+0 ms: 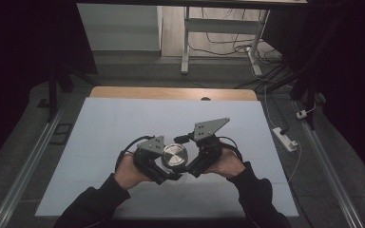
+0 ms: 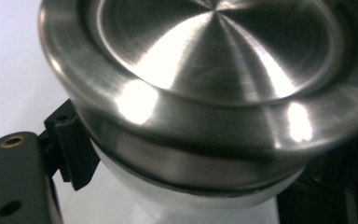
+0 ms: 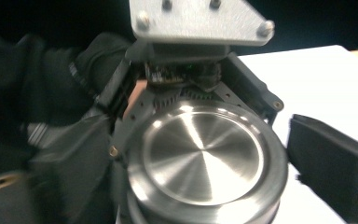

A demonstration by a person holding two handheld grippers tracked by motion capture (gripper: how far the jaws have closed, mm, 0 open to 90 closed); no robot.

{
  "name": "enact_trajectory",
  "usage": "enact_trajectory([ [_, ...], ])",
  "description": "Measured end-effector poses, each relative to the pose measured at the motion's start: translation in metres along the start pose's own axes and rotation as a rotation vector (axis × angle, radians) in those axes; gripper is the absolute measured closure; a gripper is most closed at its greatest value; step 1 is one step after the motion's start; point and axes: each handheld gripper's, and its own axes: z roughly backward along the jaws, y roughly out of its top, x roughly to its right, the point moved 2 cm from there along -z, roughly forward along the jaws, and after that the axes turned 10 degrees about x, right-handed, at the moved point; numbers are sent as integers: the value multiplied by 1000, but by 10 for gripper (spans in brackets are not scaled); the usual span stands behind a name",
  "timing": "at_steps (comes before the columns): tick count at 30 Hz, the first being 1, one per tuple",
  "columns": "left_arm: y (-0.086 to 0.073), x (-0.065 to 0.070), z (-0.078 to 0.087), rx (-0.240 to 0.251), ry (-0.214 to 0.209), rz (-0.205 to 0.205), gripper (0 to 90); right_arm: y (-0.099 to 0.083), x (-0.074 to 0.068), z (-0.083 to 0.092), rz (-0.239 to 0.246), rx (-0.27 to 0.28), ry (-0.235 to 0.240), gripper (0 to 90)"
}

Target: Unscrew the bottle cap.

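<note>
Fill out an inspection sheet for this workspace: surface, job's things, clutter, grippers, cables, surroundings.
Surface: white sheet over a wooden tabletop.
Job's things: round jar with a brushed steel lid, white body below the lid.
Clutter: nothing seen.
Grippers: left gripper clamps the jar below the lid; right gripper open beside the lid, pads off it.
Cables: black leads trail from both grippers; loose wires on the floor beyond.
Surroundings: white power strip, white desk frame, dark room.
</note>
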Motion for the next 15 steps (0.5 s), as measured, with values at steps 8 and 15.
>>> enact_trajectory([
  [8, -3, -11, 8, 33, 170, 81, 154, 3, -1, -7, 4, -43, -272, 35],
  [15, -4, -11, 4, 11, 226, 92, 154, -3, -3, -22, -9, -31, -377, 75],
])
